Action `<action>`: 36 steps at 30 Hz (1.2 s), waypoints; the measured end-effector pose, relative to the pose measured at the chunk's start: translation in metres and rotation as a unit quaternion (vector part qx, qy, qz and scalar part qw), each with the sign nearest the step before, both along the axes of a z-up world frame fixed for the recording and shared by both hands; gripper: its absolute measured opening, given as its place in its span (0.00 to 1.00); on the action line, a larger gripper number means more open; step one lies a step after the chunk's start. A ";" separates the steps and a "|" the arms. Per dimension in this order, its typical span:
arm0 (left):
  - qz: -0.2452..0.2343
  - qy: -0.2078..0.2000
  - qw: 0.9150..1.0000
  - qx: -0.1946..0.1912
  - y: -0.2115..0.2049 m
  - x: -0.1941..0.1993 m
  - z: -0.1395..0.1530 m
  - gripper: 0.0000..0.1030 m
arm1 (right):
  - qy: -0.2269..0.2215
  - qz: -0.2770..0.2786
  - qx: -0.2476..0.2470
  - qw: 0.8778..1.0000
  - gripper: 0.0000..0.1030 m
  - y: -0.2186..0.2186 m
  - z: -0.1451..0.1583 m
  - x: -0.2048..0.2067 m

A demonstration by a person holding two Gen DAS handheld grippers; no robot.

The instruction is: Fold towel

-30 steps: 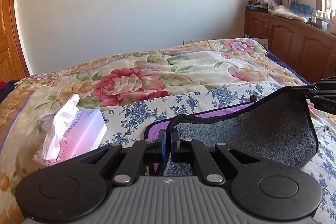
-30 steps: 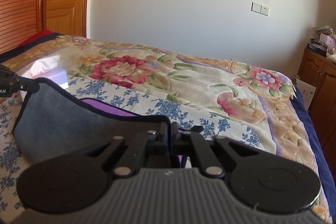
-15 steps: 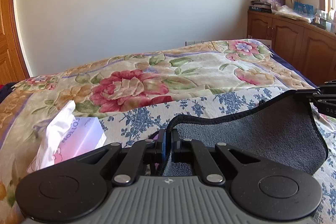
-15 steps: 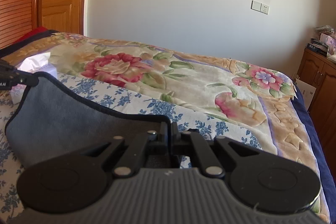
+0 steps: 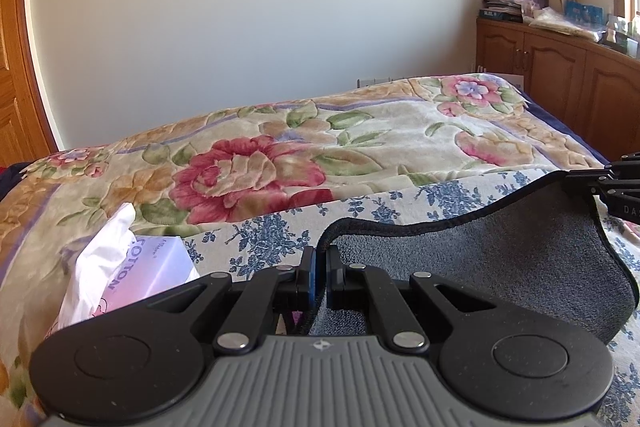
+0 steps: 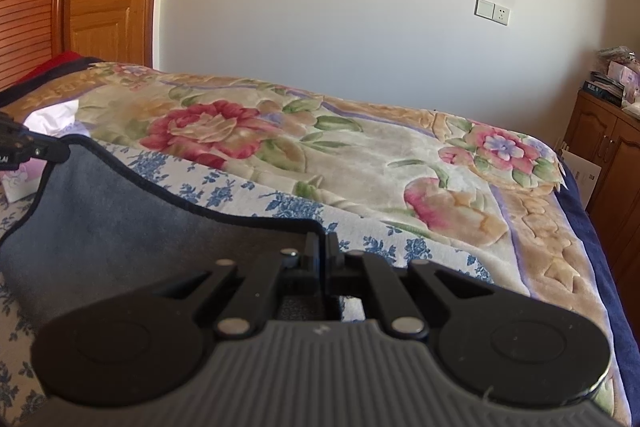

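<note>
Now | left hand-held gripper (image 5: 319, 273), right hand-held gripper (image 6: 323, 253) | both clamp towel (image 5: 472, 259)

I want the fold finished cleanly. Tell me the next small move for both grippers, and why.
Probably carry both corners a little further forward, then lower them together onto the bed. The left gripper and right gripper are each shut on a corner of the grey towel, and the edge between them sags above the blue-flowered sheet, so the layer is not yet laid down.

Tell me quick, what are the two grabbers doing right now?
Left gripper: closed, pinching a corner of the grey towel.
Right gripper: closed, pinching the towel's other corner.
</note>
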State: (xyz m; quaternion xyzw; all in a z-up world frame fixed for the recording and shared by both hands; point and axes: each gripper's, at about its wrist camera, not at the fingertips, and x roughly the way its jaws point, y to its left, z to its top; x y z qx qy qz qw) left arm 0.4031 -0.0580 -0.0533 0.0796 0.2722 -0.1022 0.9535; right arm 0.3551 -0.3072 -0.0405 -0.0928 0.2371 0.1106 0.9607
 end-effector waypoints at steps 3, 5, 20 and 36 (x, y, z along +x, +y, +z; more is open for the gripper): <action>0.004 0.001 1.000 0.003 0.000 0.005 -0.002 0.05 | 0.004 -0.002 -0.002 1.000 0.03 -0.001 -0.003 0.006; 0.005 0.004 1.000 0.006 -0.001 0.010 -0.005 0.05 | 0.007 -0.004 -0.003 1.000 0.03 -0.002 -0.006 0.009; 0.014 0.027 0.999 0.024 -0.004 0.034 -0.031 0.05 | 0.031 -0.005 -0.025 0.999 0.03 0.001 -0.029 0.032; 0.024 0.047 0.998 0.032 -0.006 0.046 -0.046 0.09 | 0.049 -0.009 -0.031 0.998 0.03 0.000 -0.043 0.038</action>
